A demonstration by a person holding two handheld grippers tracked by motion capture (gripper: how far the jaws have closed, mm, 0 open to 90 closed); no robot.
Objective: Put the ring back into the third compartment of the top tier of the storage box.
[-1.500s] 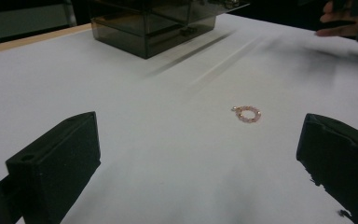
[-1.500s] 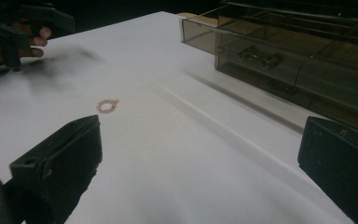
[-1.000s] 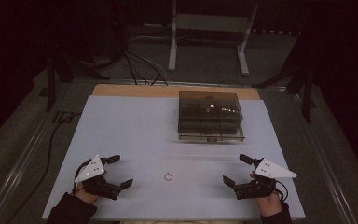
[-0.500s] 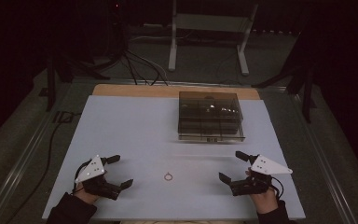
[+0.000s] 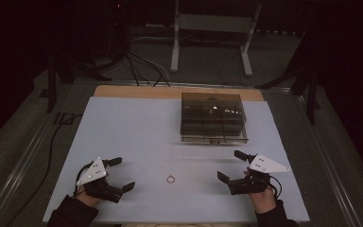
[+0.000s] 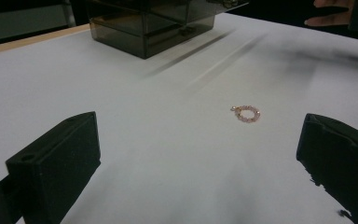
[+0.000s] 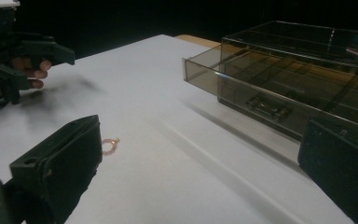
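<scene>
A small pink beaded ring (image 5: 170, 178) lies flat on the white table top (image 5: 137, 137), between my two grippers. My left gripper (image 5: 124, 173) rests at the near left, open, with nothing between its jaws. In the left gripper view the ring (image 6: 246, 114) lies ahead, a little right of centre. My right gripper (image 5: 228, 164) rests at the near right, also open and empty. The right gripper view has the ring (image 7: 108, 145) just beyond its left jaw. A smoky see-through drawer box (image 5: 212, 118) stands at the back right, one drawer (image 7: 214, 77) slightly out.
A strip of wooden table edge (image 5: 137, 91) runs along the far side. Beyond it a white metal stand (image 5: 210, 38) and cables (image 5: 137, 66) sit on the dark floor. The left gripper (image 7: 23, 51) is at the top left of the right gripper view.
My right gripper has shifted a little to the left, toward the ring. The left gripper, ring and box have not moved.
</scene>
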